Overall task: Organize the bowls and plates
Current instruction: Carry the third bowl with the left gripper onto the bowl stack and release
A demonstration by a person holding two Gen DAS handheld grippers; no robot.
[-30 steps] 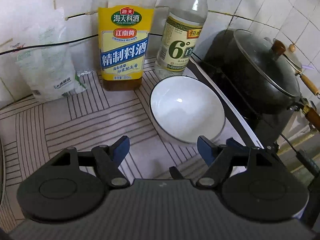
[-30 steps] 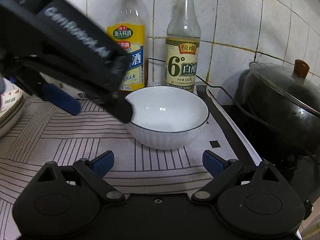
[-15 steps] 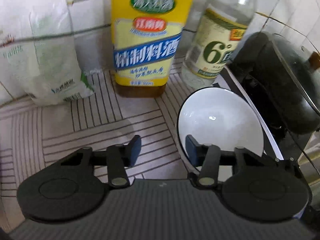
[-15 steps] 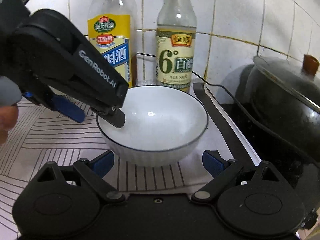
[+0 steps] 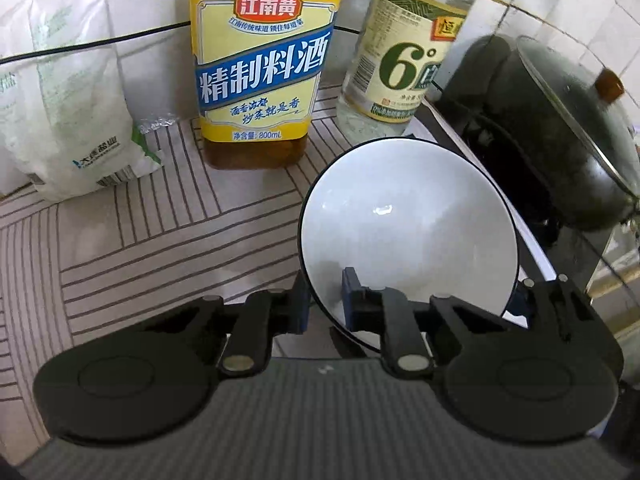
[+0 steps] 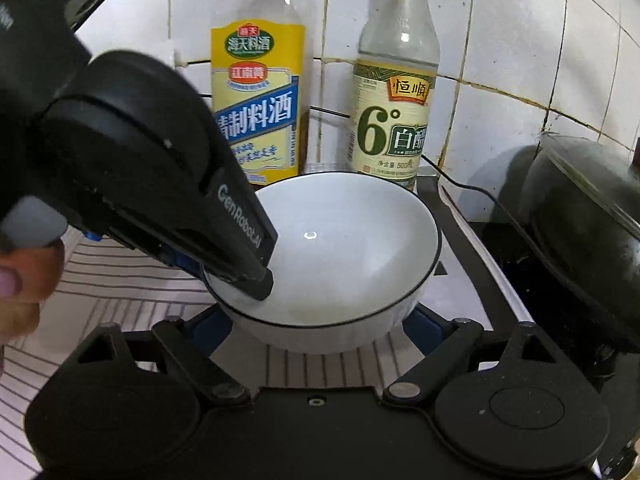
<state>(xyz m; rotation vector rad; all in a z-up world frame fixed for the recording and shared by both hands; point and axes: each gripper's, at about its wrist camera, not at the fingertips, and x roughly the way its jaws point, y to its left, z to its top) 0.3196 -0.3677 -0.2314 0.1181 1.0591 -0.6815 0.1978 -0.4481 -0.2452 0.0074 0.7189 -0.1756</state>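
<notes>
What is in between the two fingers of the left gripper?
The near rim of the white bowl. In the left wrist view, the left gripper has one finger outside the bowl's wall and one inside, pinching it. The right wrist view shows the same.

- One white bowl (image 5: pixel 408 224) with a thin dark rim.
- Two bottles against the tiled wall: one yellow-labelled cooking wine bottle (image 5: pixel 262 64) and one clear vinegar bottle (image 5: pixel 400 60) marked with a large 6.
- One white plastic bag (image 5: pixel 68 100) of some granular stuff, left of the bottles.
- One dark pot (image 5: pixel 560 128), carrying one glass lid with a brown knob.
- Two hand-held grippers: the left hand-held gripper (image 5: pixel 324 304) and the right hand-held gripper (image 6: pixel 316 320), each with two blue-padded fingers.
- One striped surface (image 5: pixel 140 240).
</notes>
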